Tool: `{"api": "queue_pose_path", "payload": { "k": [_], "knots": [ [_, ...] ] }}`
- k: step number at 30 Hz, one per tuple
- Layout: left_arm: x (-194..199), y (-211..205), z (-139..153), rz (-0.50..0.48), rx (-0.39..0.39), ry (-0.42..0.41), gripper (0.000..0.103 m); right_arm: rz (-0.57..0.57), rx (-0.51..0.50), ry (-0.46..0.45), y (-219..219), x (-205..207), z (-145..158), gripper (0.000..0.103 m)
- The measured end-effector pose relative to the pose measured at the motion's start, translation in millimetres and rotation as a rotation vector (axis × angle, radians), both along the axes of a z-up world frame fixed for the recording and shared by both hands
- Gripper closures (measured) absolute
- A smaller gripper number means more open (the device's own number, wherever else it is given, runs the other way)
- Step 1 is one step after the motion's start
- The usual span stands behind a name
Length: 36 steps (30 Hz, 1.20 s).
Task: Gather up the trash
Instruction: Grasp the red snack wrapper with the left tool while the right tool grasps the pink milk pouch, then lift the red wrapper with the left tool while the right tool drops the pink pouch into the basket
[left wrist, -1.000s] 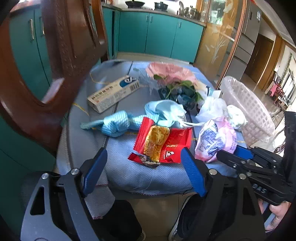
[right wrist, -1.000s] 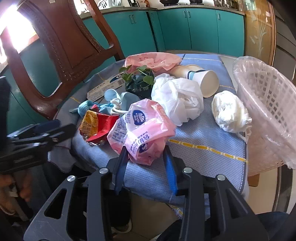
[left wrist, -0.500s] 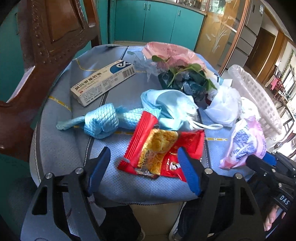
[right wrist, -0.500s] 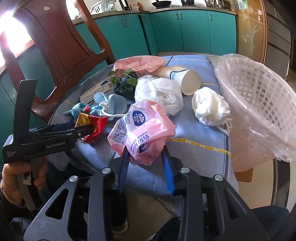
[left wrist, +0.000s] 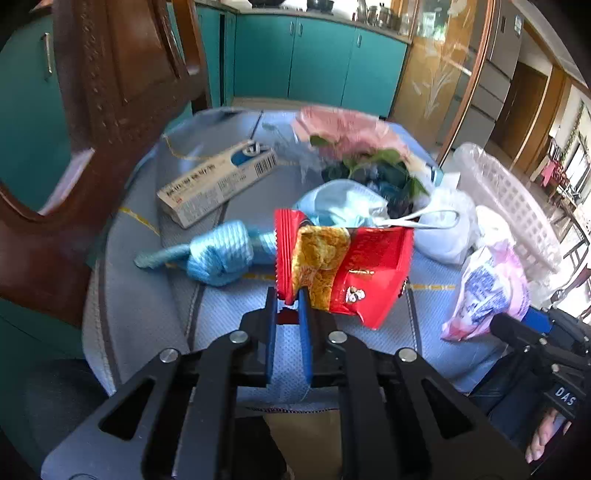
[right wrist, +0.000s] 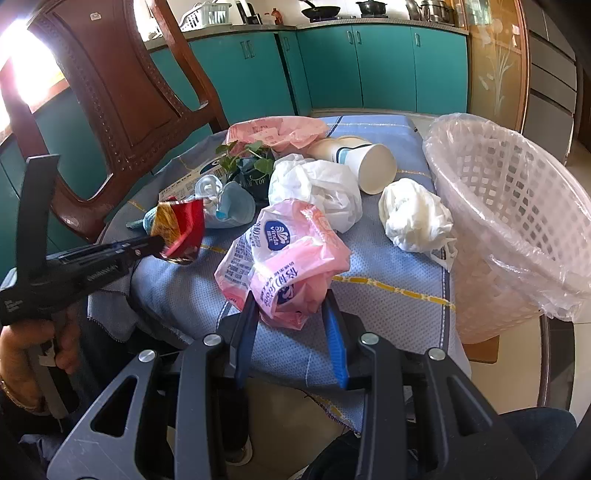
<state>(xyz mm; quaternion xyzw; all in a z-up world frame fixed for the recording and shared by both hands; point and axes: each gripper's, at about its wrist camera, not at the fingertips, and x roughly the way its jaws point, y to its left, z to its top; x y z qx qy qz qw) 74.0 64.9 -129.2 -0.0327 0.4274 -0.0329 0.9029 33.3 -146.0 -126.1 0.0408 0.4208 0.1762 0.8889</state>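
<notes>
left gripper [left wrist: 287, 306] pinches my red snack wrapper [left wrist: 343, 266] by its lower corner at frame centre, lifted for binning, while right gripper [right wrist: 290, 314] clamps the pink tissue pack [right wrist: 284, 258], and the lined white basket [right wrist: 517, 206] at right looks empty to me.

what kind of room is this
Most likely a home kitchen-dining area: teal cabinets under a counter holding pots and pans, plus a carved wooden dining chair at a cloth-covered table.
</notes>
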Motion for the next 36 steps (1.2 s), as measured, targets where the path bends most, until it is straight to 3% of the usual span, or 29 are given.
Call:
{"api": "queue_pose_path", "payload": {
  "k": [19, 36],
  "knots": [
    [-31, 10, 45, 0.02, -0.014, -0.15, 0.091, -0.018, -0.007, -0.04, -1, -6, 10, 0.068],
    [-45, 18, 65, 0.067, -0.012, -0.25, 0.091, -0.057, -0.01, -0.076, -8, -6, 18, 0.068]
  ]
}}
